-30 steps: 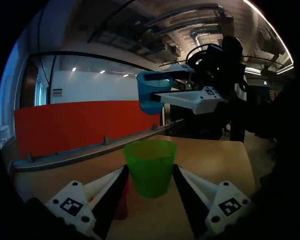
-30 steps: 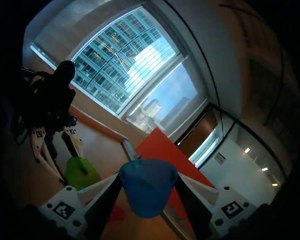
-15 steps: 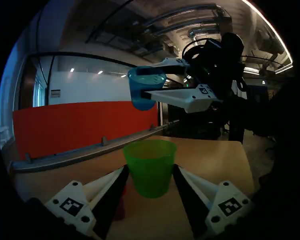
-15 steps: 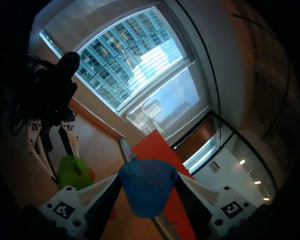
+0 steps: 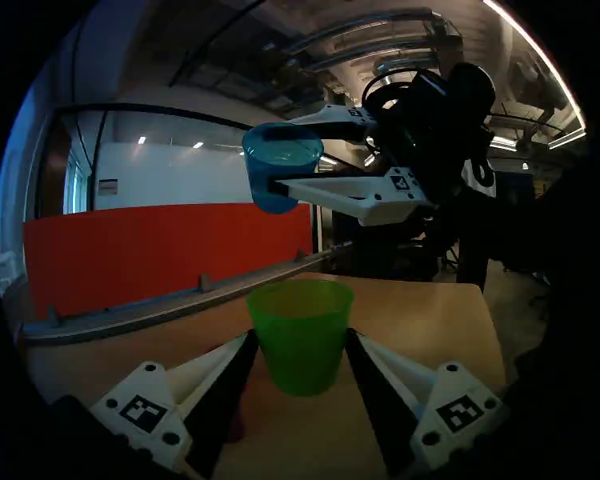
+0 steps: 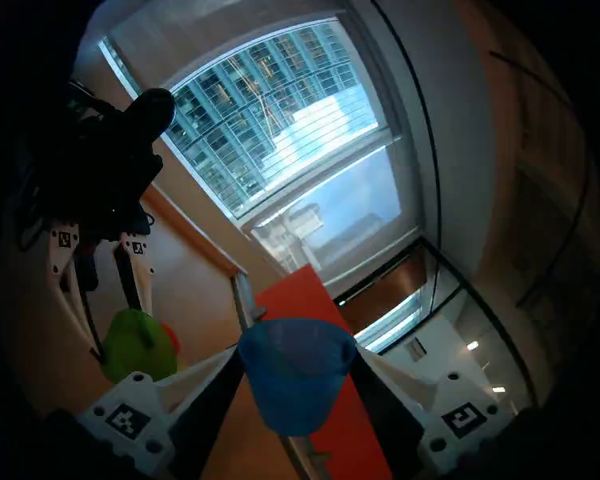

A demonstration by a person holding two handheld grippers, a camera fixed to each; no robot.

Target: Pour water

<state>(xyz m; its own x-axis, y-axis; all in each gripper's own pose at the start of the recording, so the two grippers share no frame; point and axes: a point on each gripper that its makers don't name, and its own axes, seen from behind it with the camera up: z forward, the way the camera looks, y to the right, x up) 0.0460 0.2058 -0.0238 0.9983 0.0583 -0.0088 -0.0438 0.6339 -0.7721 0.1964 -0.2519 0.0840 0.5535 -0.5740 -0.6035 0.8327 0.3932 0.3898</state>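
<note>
Overhead, a blue cup is held high above a green one.

Both fingers of the left gripper (image 5: 300,334) press against the sides of a translucent green plastic cup (image 5: 300,356), which stands upright at the light wooden tabletop (image 5: 436,320). The right gripper (image 6: 296,352) likewise pinches a translucent blue plastic cup (image 6: 296,382) between its two fingers. In the left gripper view the blue cup hangs in the air, higher than the green cup and beyond it, well apart from it, with its mouth up and roughly level. Whether either cup holds water I cannot tell. Just beside the green cup sits a small reddish object (image 6: 170,336), too dim to name. An orange partition panel (image 5: 156,248) runs behind the table, and the right gripper view looks up at a large gridded window (image 6: 300,136).
</note>
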